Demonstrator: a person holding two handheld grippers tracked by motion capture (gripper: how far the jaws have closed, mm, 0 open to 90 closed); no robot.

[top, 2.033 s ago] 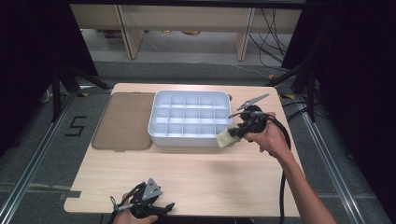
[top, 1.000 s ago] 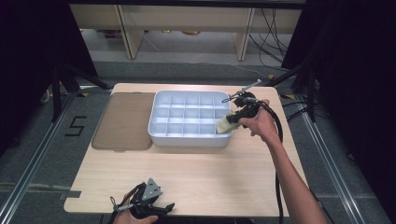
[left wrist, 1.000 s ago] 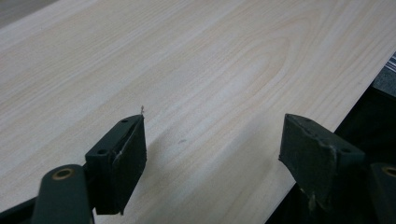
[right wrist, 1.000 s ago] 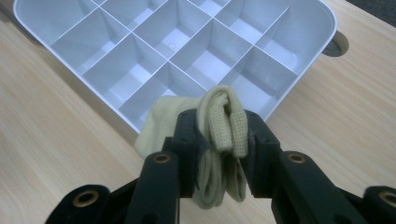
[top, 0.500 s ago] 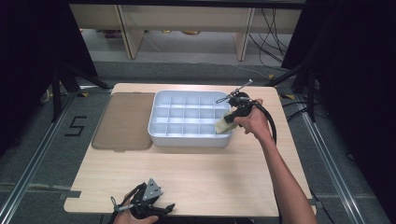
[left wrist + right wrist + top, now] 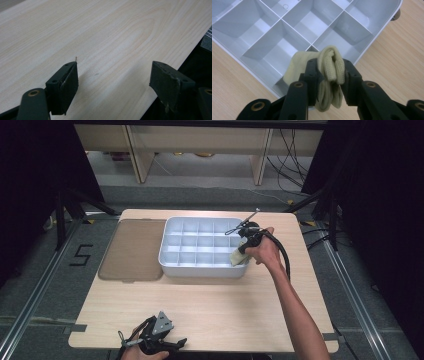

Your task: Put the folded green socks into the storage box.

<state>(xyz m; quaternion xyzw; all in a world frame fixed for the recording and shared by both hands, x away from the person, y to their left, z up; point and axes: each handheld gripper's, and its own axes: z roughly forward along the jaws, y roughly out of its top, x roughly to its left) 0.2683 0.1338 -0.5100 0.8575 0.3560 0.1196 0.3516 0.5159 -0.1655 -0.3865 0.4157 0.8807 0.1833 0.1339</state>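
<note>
Between my right gripper point(image 6: 327, 75) jaws, folded sock point(image 6: 329, 72) clamped, over the tray point(image 6: 372, 15) corner cell, my left gripper point(image 6: 113, 80) jaws apart, above bare table point(image 6: 100, 37).

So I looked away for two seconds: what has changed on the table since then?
The right tongs, shut on the folded yellow sock throughout, carried it from the table beside the divided tray to above the tray's near right corner. The left tongs stayed open at the table's near edge; tray and brown lid unmoved.
</note>
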